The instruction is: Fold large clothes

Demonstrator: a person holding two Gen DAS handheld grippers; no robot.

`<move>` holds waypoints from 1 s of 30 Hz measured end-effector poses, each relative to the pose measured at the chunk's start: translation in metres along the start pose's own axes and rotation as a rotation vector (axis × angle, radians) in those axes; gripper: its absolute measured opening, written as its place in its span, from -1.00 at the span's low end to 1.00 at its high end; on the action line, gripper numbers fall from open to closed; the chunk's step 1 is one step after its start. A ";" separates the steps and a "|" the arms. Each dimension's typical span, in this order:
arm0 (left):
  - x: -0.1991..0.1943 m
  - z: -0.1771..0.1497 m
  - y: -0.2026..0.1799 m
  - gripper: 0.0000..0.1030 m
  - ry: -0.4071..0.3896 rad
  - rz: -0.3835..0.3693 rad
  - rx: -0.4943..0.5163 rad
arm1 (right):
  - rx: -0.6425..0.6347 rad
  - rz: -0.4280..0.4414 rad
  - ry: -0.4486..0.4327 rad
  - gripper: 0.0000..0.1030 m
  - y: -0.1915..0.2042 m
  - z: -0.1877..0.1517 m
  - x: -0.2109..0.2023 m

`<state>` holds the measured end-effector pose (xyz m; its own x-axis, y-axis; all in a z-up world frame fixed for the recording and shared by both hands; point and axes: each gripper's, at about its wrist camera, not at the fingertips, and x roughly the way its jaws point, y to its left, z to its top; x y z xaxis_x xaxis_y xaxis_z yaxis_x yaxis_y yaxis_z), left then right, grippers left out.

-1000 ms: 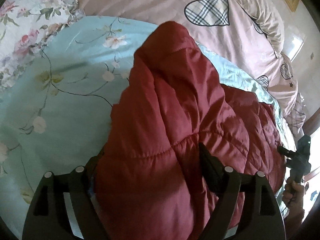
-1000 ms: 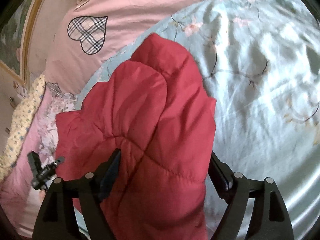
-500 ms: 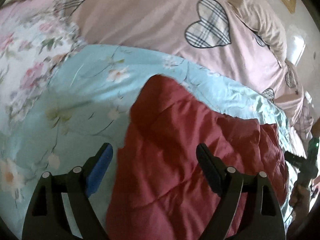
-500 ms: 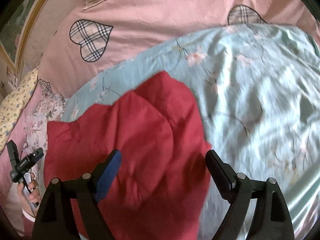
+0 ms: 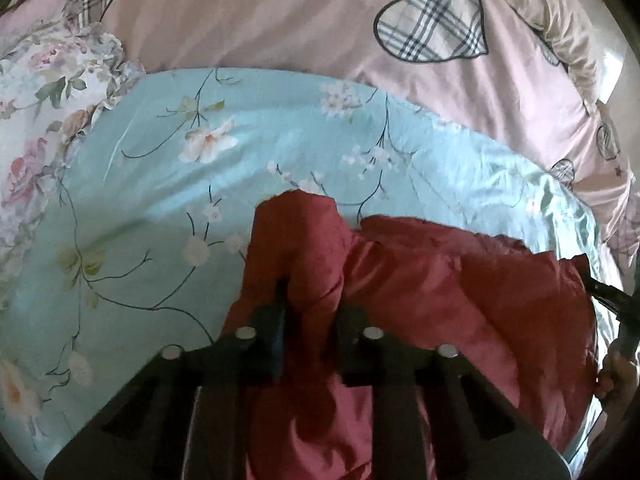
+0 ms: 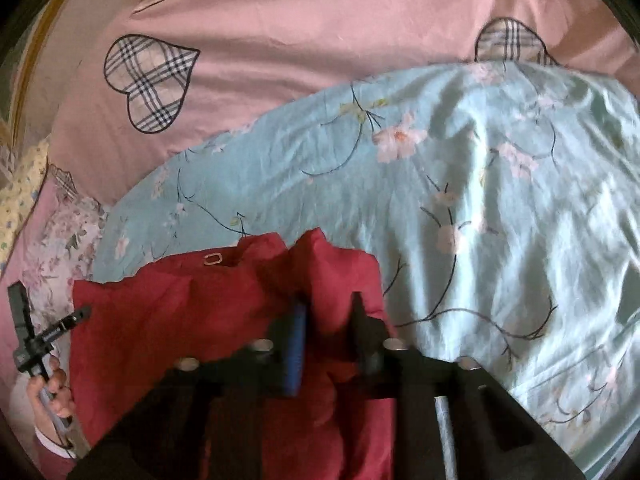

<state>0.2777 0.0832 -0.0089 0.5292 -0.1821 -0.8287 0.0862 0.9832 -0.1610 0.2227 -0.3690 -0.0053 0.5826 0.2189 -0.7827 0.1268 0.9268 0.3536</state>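
A red quilted jacket [image 5: 440, 280] lies bunched on a light-blue floral bedspread [image 5: 200, 200]. My left gripper [image 5: 310, 300] is shut on a raised fold at the jacket's left end. In the right wrist view the jacket [image 6: 180, 320] lies low and left, and my right gripper [image 6: 326, 312] is shut on a raised fold at its right end. Each gripper shows at the far edge of the other's view: the right one [image 5: 608, 292] and the left one [image 6: 40, 336], each with a hand on it.
A pink duvet with plaid hearts [image 5: 320, 20] lies beyond the blue bedspread [image 6: 500, 200]. A floral pillow [image 5: 40, 100] sits at the left. A cream pillow [image 5: 560, 20] is at the far right by the wall.
Both grippers were open around the jacket and have now closed on its fabric. The jacket has dropped lower in both views and more blue bedspread shows.
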 end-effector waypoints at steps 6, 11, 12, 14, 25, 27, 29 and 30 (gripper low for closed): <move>-0.007 0.016 -0.010 -0.79 -0.065 0.043 -0.001 | -0.025 -0.079 -0.122 -0.79 0.013 0.011 -0.019; 0.028 0.026 -0.012 -0.80 -0.020 0.088 0.000 | -0.022 -0.170 -0.073 -0.81 0.007 0.014 0.016; 0.036 0.025 -0.012 -0.80 -0.002 0.093 0.001 | -0.006 -0.175 -0.050 -0.81 0.001 0.012 0.027; 0.053 0.024 -0.010 -0.80 0.030 0.103 0.001 | 0.015 -0.180 -0.031 -0.82 -0.007 0.009 0.037; 0.067 0.019 -0.006 -0.68 0.064 0.101 -0.013 | 0.030 -0.198 0.003 -0.84 -0.011 0.002 0.052; 0.063 0.019 -0.002 -0.52 0.064 0.097 -0.033 | 0.035 -0.198 0.001 -0.84 -0.012 0.002 0.052; 0.055 0.019 0.003 -0.49 0.047 0.081 -0.059 | 0.035 -0.203 0.005 -0.84 -0.012 0.002 0.054; 0.048 0.019 0.005 -0.48 0.036 0.071 -0.070 | 0.032 -0.206 0.007 -0.84 -0.012 0.003 0.054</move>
<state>0.3192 0.0794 -0.0396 0.5012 -0.1139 -0.8578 -0.0105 0.9904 -0.1377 0.2549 -0.3691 -0.0505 0.5365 0.0279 -0.8435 0.2684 0.9419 0.2018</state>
